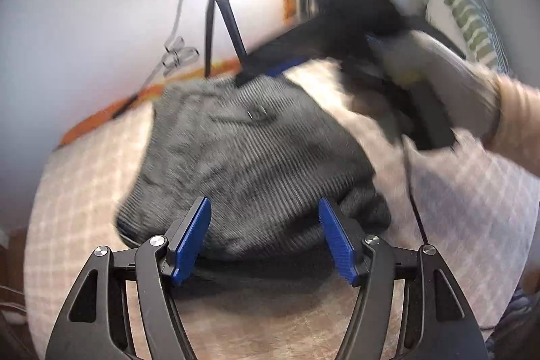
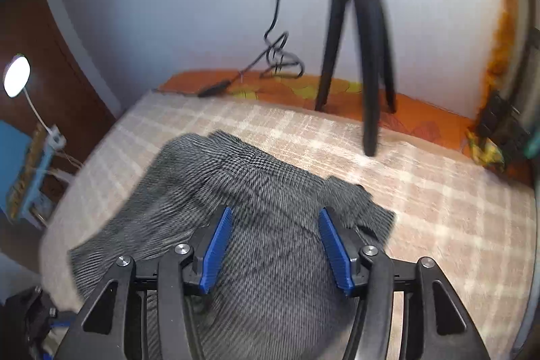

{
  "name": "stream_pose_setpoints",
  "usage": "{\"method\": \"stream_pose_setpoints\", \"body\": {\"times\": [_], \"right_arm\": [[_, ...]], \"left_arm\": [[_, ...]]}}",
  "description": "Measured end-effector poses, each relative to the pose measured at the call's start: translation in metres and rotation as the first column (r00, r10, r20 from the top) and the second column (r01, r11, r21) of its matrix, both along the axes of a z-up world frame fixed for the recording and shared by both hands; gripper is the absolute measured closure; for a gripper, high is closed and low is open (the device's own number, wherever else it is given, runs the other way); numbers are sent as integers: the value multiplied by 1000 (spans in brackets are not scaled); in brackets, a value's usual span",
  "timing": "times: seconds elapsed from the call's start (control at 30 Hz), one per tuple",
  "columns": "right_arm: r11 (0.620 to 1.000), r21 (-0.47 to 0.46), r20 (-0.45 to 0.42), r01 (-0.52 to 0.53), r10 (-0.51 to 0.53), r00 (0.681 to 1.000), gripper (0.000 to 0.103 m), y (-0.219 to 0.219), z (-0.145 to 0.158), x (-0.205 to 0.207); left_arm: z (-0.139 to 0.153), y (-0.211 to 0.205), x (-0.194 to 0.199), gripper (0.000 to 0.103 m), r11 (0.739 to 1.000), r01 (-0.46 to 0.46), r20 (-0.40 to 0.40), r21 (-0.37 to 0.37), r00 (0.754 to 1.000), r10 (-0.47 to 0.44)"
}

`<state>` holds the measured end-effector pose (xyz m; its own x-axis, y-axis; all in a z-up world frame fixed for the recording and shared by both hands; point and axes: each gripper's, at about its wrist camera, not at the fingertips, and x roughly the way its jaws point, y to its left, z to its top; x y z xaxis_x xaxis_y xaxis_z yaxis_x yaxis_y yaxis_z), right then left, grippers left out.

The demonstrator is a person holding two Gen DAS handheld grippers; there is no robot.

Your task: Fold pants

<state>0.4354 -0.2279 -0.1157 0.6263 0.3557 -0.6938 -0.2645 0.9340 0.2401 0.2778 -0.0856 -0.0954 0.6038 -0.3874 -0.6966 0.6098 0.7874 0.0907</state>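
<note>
Gray pants (image 1: 249, 164) lie bunched on the bed (image 1: 84, 191), just ahead of the released left claw (image 1: 265, 237). The right claw (image 2: 275, 247), also released, hovers over them.

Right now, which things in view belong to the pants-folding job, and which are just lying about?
Job:
grey ribbed pants
left gripper, open
right gripper, open
checked blanket they lie on

Lying about:
black tripod
black cable
lamp
striped pillow
</note>
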Motion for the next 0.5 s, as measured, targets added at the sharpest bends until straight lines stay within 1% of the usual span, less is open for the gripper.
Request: {"method": "stream_pose_setpoints", "body": {"times": [0.07, 0.1, 0.17, 0.2, 0.27, 0.3, 0.33, 0.4, 0.47, 0.5], "right_arm": [[998, 59, 14, 9, -10, 1000, 46, -15, 7, -26], [995, 97, 16, 4, -6, 1000, 46, -27, 9, -50], [992, 123, 15, -1, -1, 1000, 46, -39, 8, -82], [990, 144, 11, -9, 7, 1000, 46, -46, 3, -106], [983, 176, 0, -48, 49, 999, 50, -48, -4, -134], [980, 185, -6, -78, 81, 997, 52, -45, -9, -147], [976, 187, -14, -116, 121, 993, 53, -39, -15, -158], [966, 183, -23, -182, 189, 982, 55, -23, -24, -173], [962, 166, -31, -216, 224, 974, 62, -10, -29, -173], [967, 143, -33, -211, 218, 975, 63, -4, -32, -170]], "left_arm": [[11, 5, 8, 38, 1000, -15, 9, -14, 1000, 16], [16, 5, 15, 38, 1000, -25, 10, -17, 1000, 25], [26, 1, 30, 38, 999, -29, 2, -22, 1000, 29], [30, -3, 37, 38, 1000, -21, -8, -23, 1000, 21], [34, -14, 49, 38, 1000, -2, -31, -22, 1000, 1], [33, -24, 54, 37, 1000, 3, -32, -9, 999, -3], [31, -33, 61, 36, 1000, 13, -38, 7, 999, -13], [25, -52, 80, 36, 999, 35, -98, 13, 995, -34], [13, -65, 93, 36, 999, 34, -142, 32, 989, -29], [8, -68, 98, 36, 998, 31, -158, 48, 987, -23]]}}
